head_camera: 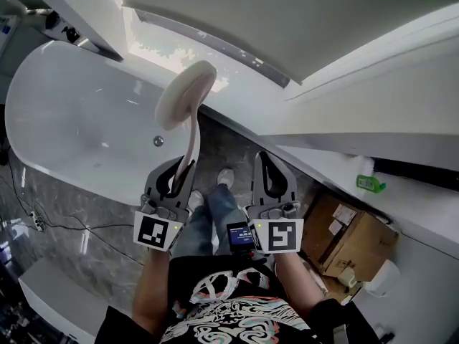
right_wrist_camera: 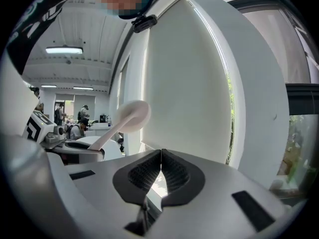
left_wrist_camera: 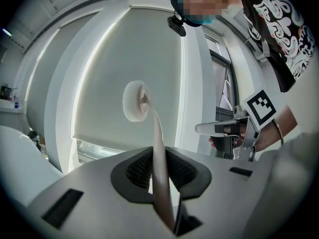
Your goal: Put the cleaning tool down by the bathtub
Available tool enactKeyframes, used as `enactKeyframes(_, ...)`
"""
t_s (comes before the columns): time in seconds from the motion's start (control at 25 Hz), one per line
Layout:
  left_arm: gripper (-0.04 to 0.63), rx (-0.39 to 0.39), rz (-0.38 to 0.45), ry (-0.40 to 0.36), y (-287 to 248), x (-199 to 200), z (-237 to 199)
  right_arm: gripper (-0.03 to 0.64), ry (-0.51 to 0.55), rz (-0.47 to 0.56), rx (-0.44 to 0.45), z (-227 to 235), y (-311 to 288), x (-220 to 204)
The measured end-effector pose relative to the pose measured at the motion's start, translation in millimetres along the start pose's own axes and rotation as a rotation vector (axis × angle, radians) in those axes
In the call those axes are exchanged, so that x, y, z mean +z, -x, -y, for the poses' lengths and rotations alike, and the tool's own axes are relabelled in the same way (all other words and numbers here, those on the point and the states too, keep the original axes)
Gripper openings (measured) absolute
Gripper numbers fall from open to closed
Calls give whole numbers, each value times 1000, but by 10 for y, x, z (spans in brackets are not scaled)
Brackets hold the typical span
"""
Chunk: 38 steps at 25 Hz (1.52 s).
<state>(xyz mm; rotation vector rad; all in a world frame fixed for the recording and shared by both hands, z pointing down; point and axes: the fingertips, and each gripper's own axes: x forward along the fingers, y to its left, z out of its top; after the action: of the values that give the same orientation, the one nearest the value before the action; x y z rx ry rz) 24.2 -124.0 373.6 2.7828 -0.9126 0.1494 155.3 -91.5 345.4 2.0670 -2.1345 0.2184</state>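
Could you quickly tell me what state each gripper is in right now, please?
Left gripper: closed on the handle of the cleaning tool.
Right gripper: closed, holding nothing.

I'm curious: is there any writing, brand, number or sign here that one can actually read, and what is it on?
No text can be read.
Small lit screen: digits, too small to read.
Labels on the cardboard box: too blurred.
Green bottle: label too small.
Shirt print: a swirling pattern, no legible words.
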Motion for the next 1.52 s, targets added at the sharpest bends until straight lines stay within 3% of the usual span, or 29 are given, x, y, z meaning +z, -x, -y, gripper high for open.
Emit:
enactKeyframes(0.32, 69, 25, -58, 39, -478, -655, -81, 26, 3, -69, 33, 193, -400, -721)
enactKeyframes(0.72, 70, -6, -131, 112, -998, -1677, -7, 26, -12, -137, 47, 330, -722, -1632)
enactKeyframes(0.92, 71, -7, -108, 98, -1215, -2091, -70, 26, -19, -166, 44, 368, -824, -2139)
enactKeyframes(1.16, 71, -8, -244, 131, -1372, -2660, -129, 26, -12, -184, 53, 382, -1033, -2534)
enactKeyframes(1.44, 70, -32, -255, 130, -1783, -3205, -163, 26, -30, -175, 44, 398, -1305, -3061)
enactKeyframes(1.52, 70, -44, -308, 130, -1892, -3384, -166, 26, -55, -160, 35, 413, -1388, -3146)
